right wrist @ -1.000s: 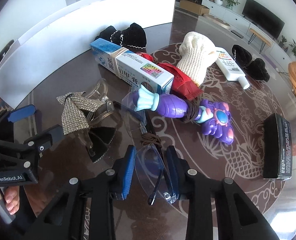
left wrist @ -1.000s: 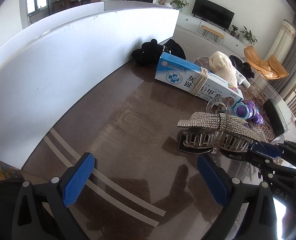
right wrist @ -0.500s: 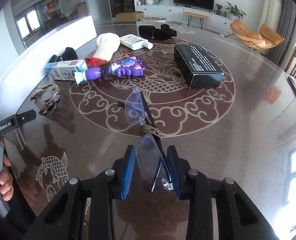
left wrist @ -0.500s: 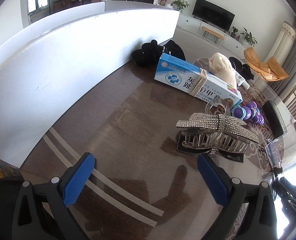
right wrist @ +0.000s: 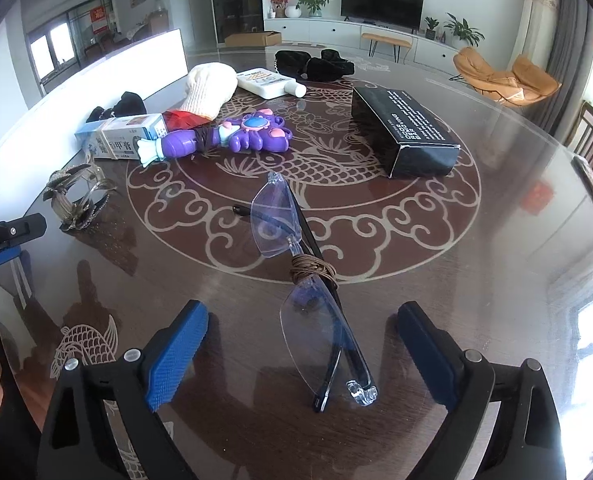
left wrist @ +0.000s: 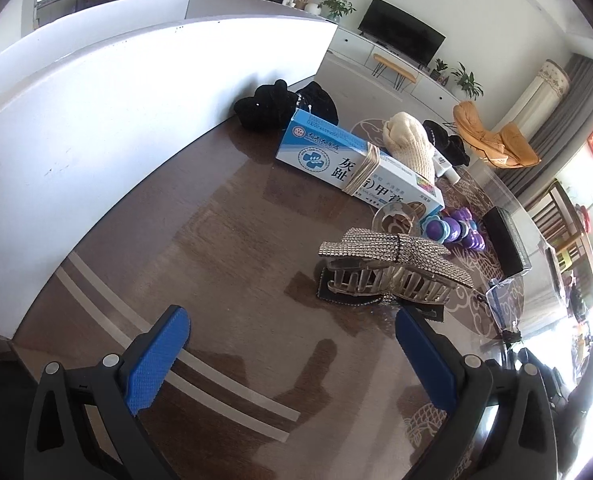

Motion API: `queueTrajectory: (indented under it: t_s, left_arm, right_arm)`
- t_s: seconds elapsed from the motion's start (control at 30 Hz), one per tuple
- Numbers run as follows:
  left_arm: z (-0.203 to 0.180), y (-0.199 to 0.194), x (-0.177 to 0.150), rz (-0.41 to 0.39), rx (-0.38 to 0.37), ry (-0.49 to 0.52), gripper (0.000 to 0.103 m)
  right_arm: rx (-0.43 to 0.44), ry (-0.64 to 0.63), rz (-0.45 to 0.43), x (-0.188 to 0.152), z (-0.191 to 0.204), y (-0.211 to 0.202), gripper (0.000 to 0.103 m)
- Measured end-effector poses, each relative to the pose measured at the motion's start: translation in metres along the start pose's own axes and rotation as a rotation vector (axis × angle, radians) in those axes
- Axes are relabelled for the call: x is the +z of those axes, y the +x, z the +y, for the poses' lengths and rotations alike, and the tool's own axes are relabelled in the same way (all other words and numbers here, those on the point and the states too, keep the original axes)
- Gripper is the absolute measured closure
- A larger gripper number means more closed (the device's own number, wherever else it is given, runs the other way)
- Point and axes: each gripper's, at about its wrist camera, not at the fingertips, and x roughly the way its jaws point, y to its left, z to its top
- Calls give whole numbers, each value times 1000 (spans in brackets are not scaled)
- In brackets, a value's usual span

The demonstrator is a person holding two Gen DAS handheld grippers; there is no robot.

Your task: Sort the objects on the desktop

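Note:
A pair of clear rimless glasses [right wrist: 316,336] with a brown cord wound round its bridge lies on the glass-topped table [right wrist: 436,264]. My right gripper [right wrist: 302,316] straddles its near lens; the jaws are opening and neither blue pad touches it. The glasses also show at the right of the left wrist view [left wrist: 500,300]. My left gripper [left wrist: 292,320] stands open with nothing between its fingers. Just ahead of its right finger is a rhinestone hair claw clip [left wrist: 392,256], which the right wrist view shows at the far left [right wrist: 72,200].
Behind the clip lie a blue and white box [left wrist: 336,160], a purple toy [right wrist: 232,138], a cream knit piece [right wrist: 210,88], a white bottle [right wrist: 270,82] and black cloth items [right wrist: 316,64]. A black box [right wrist: 404,132] sits right of centre. A white board [left wrist: 96,120] walls the left edge.
My right gripper carried the glasses away from the pile to the table's patterned middle, laid them down and opened its jaws wide. The left gripper has stayed open over the same spot.

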Motion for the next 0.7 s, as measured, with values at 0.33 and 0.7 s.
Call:
queueTrajectory:
  t_s: [0.33,0.7]
  left_arm:
    - [-24,-6,45,63,-162,569,0]
    - [-102,44,5,146,-191,976,0]
  right_arm:
    - [-5,8,-8,-1,1,1,0]
    - [-5,9,-8,-1,1,1,0]
